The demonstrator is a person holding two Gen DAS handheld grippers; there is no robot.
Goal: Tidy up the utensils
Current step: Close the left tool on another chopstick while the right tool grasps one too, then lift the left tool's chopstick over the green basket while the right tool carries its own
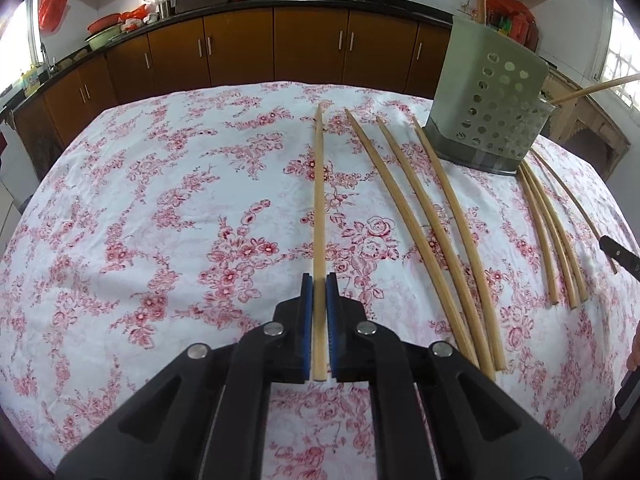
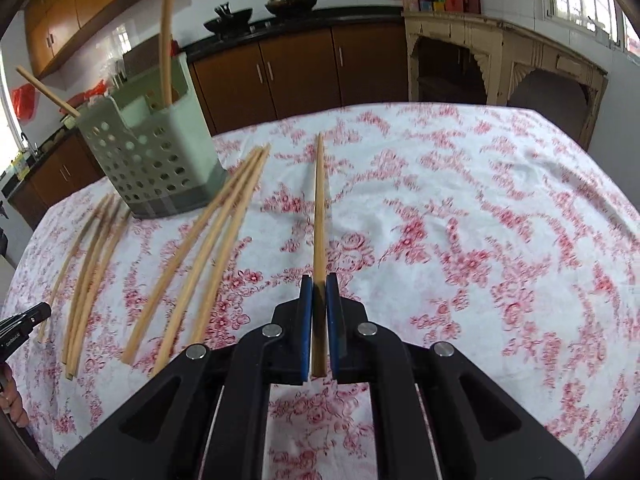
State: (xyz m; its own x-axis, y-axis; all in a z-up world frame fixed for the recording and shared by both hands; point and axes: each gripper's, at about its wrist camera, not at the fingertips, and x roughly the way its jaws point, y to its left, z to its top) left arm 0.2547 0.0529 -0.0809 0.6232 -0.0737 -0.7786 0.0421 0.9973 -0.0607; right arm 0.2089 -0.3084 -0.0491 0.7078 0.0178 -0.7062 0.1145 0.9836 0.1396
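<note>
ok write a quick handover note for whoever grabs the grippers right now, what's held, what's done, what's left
Left hand-held gripper: shut on one chopstick.
Right hand-held gripper: shut on another chopstick.
Utensil holder stands on the floral tablecloth, with two chopsticks already in it.
Left: drop both held sticks into the holder, then the loose chopsticks on the cloth, a group of three and a cluster beside the holder.
</note>
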